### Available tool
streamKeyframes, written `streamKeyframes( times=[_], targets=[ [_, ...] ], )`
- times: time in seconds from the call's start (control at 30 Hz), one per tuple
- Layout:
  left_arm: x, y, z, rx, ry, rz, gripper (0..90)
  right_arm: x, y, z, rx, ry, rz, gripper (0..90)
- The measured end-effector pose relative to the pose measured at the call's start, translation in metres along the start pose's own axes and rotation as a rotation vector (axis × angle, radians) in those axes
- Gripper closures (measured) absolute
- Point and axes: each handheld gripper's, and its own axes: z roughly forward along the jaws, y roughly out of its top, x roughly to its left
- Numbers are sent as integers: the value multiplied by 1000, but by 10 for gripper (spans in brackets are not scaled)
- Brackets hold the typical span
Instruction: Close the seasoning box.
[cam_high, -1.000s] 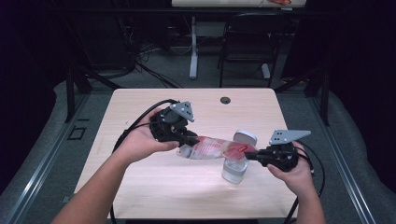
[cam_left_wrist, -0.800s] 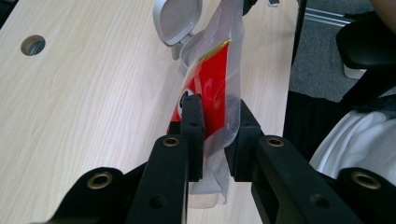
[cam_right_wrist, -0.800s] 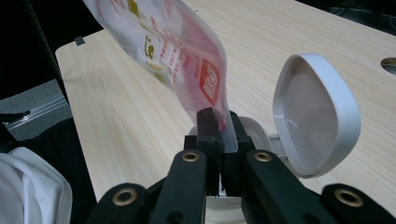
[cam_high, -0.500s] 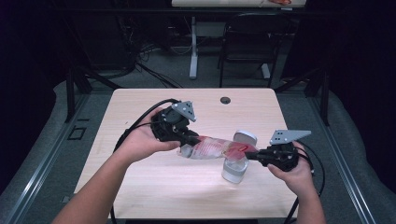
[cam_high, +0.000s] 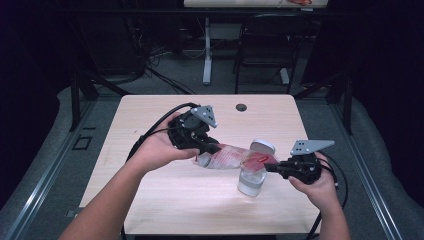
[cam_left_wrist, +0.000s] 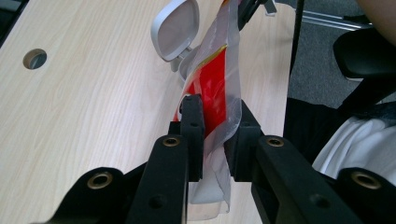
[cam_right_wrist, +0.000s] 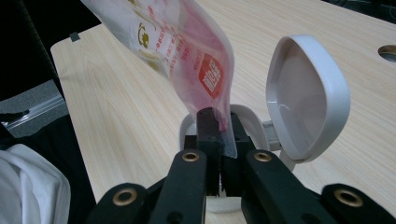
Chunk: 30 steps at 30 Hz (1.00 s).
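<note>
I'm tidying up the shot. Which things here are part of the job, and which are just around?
In use: bag, held by left gripper and right gripper; open container with flip lid.
Just around: table, chair.

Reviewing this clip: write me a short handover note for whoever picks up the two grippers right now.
Left gripper: shut on the far end of the pouch, holding it raised.
Right gripper: shut on the pouch's lower end, right over the mouth of the container.
Container stands upright on the table, its hinged lid flipped open.
Done: lid open, pouch tilted with its low end at the opening.
Left: likely emptying the pouch into the container, then closing the lid. Whether anything has gone in, I cannot tell.
</note>
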Motion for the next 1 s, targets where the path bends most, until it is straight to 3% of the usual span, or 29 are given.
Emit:
streamKeyframes(
  times=[0.53, 1.0],
  targets=[
    [2, 7, 1, -19, -5, 0, 784, -2, -6, -1, -3, 5, 17, 894],
    [6, 10, 3, -47, -12, -1, 759, -5, -10, -2, -12, -17, 34, 900]
  ],
)
